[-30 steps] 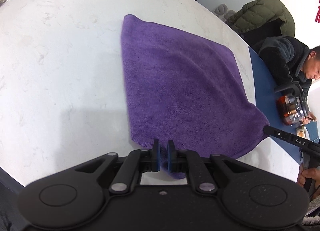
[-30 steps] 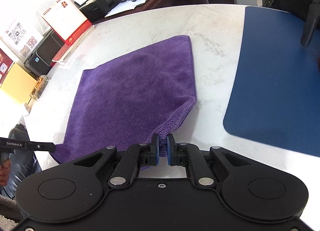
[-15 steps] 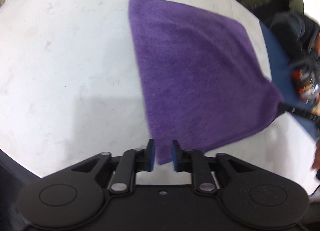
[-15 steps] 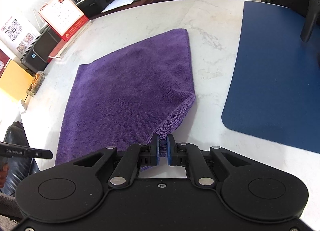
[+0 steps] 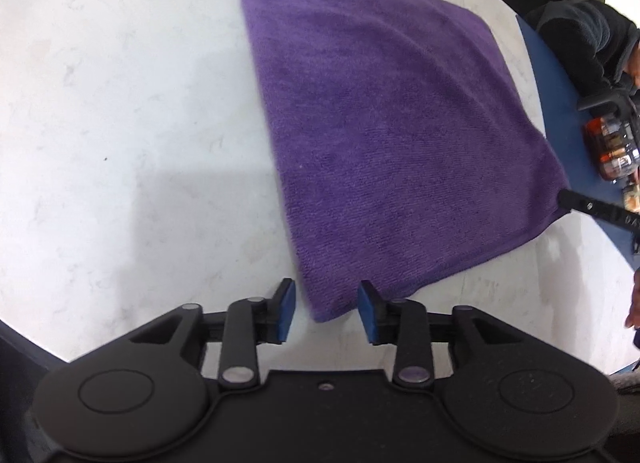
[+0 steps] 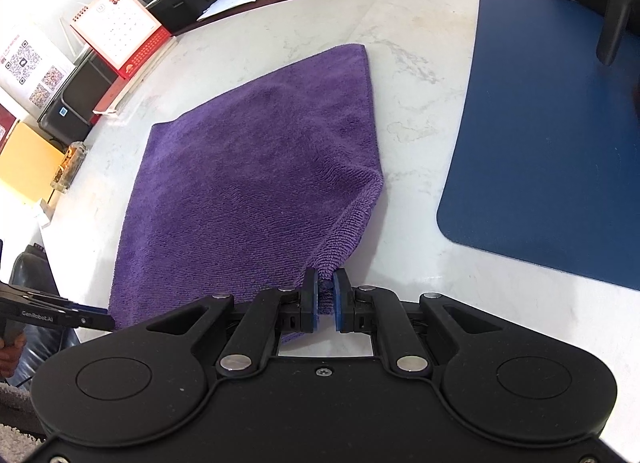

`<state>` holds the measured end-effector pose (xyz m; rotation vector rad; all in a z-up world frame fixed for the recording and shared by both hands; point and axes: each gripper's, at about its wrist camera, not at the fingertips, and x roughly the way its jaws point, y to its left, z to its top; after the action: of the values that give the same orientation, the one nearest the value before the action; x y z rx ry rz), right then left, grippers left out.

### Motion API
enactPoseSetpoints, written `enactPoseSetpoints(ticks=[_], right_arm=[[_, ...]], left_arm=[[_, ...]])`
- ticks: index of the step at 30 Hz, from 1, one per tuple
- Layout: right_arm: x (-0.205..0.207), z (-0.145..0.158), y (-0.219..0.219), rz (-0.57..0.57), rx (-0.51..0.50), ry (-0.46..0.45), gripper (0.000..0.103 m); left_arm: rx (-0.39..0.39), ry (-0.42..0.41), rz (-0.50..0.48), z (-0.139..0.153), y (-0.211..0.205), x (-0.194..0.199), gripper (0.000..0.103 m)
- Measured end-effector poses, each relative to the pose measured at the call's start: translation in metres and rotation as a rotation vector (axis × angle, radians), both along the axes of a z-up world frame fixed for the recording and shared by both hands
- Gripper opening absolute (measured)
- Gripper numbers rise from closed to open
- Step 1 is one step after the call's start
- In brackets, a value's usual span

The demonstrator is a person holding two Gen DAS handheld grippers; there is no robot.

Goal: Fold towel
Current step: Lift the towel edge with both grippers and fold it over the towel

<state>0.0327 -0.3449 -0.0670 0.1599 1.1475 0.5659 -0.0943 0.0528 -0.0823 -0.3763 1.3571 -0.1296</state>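
The towel [image 5: 384, 135] lies on the white surface [image 5: 120, 123], filling the middle of both frames, apparently already doubled once, with a folded edge at right in the right wrist view. The left claw [image 5: 326, 309] is opening, its pads clear of the near corner lying between them. The right claw [image 6: 325, 301] is clamped on its corner, lifted slightly. A further fold likely remains.

"GemRobot.AI" is showing in pale letters on the side of the left gripper [image 6: 60, 313], seen in the right wrist view. Only two letters, "DA", are showing on the right gripper [image 5: 600, 209] at the edge of the left wrist view. A sheet [image 6: 30, 71] is bearing QR codes; the small print there and on the calendar [image 6: 120, 29] is staying unreadable.
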Motion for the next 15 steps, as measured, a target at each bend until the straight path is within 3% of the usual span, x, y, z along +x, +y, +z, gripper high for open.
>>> enactPoseSetpoints(ticks=[5,8,15], right_arm=[[-0.001,-0.002,0.0,-0.01,0.001,0.007,0.007],[-0.001,-0.003,0.001,-0.011,-0.001,0.007,0.007],[-0.002,-0.003,0.004,-0.005,-0.009,-0.004,0.007]], left_arm=[[-0.011,-0.006,-0.008,0.0,-0.005,0.005,0.031],[-0.002,-0.003,-0.004,-0.002,-0.009,0.007,0.017],[0.095,-0.013,-0.059,0.0,-0.025,0.008,0.007]])
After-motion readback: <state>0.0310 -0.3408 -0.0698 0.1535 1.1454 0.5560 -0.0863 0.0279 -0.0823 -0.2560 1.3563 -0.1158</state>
